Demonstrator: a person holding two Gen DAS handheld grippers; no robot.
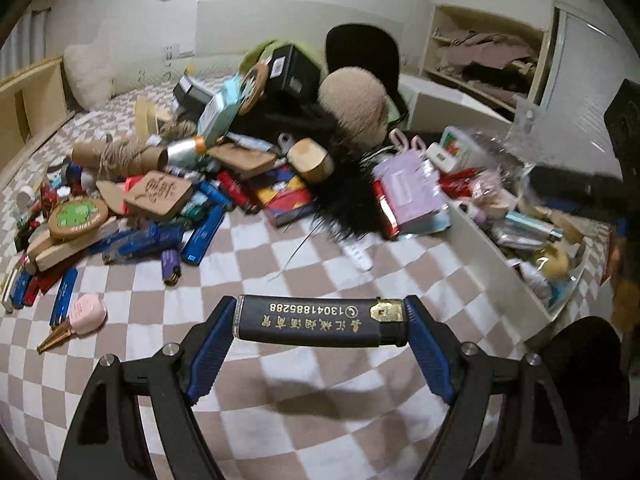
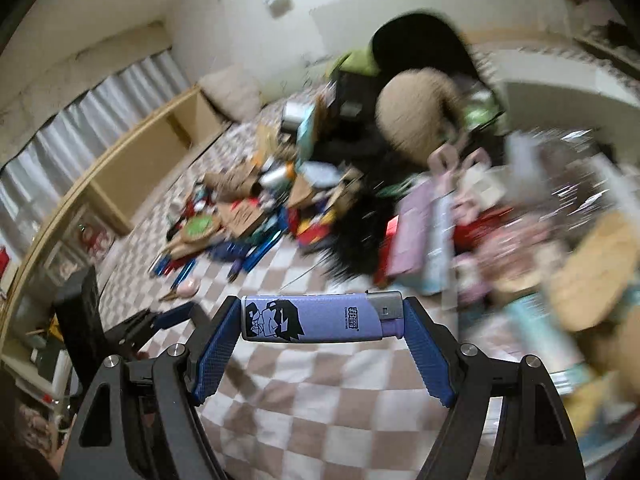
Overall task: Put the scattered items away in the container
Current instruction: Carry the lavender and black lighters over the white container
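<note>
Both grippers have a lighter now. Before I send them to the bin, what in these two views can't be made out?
- Right wrist view: the pile and container side are motion-blurred; the items beside the purple lighter cannot be identified.
- Left wrist view: the white container is cut off at the right by a dark shape, its far end hidden.
- Left wrist view: a clear plastic bag veils the items beneath.

Dim warm indoor light, soft shadows. Left view sharp; right view motion-blurred on its right. Fisheye bending, black corners.

A black lighter [image 1: 320, 322] bears gold lettering; a lilac lighter [image 2: 320, 318] shows a black-and-white cartoon face; the bedspread [image 1: 280, 264] is checked beige and white.
</note>
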